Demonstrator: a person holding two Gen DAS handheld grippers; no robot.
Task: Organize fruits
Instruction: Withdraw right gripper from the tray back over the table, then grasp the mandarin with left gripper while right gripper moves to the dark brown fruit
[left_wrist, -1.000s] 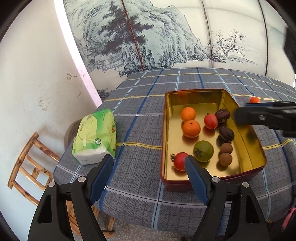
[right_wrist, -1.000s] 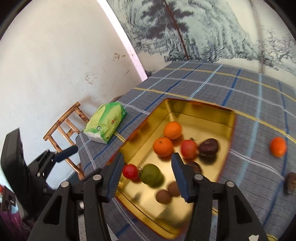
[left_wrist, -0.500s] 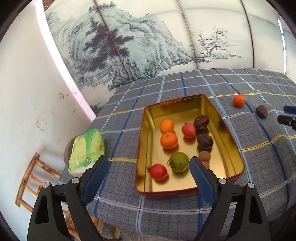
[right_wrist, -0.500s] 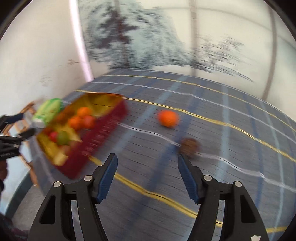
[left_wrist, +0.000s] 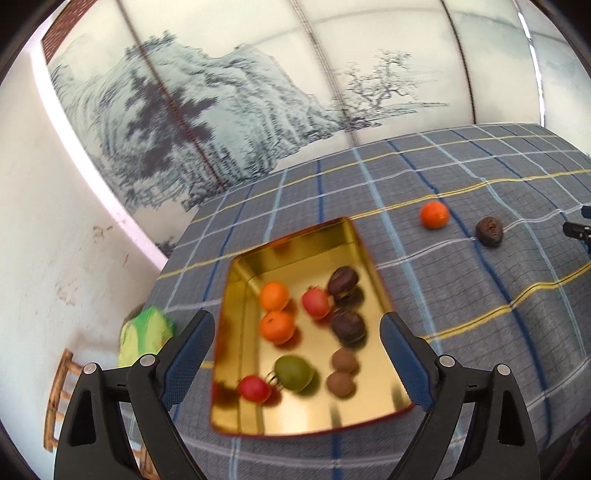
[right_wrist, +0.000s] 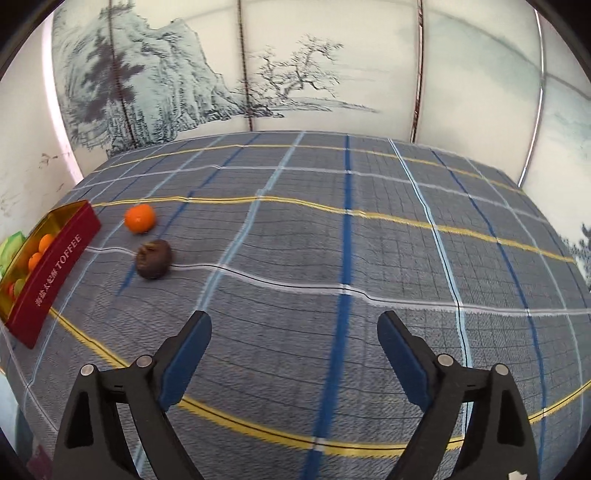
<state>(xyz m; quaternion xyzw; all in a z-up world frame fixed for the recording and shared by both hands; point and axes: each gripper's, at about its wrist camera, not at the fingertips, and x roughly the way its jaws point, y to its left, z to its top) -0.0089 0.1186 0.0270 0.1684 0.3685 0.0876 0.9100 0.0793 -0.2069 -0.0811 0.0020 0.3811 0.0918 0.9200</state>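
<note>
So the gold tin already has most of the fruit in it, and two strays are sitting out on the checked worktop: a little orange and a wrinkly dark brown fruit, just beside each other, a short way right of the tin's red side.

The key thing for the next grab: in the right wrist view both strays lie off to the far left of the right tongs, not lined up between the fingers at all. The brown one is the nearer of the two. It's roundish, so no real long axis to worry about. The right hand looks way closer to them than the left, whose tongs hang over the near end of the tin.

Both pairs of tongs have just been opening and stand wide now, nothing between the fingers. The right one points down at bare cloth, so it'd probably need to swing left before closing.
</note>
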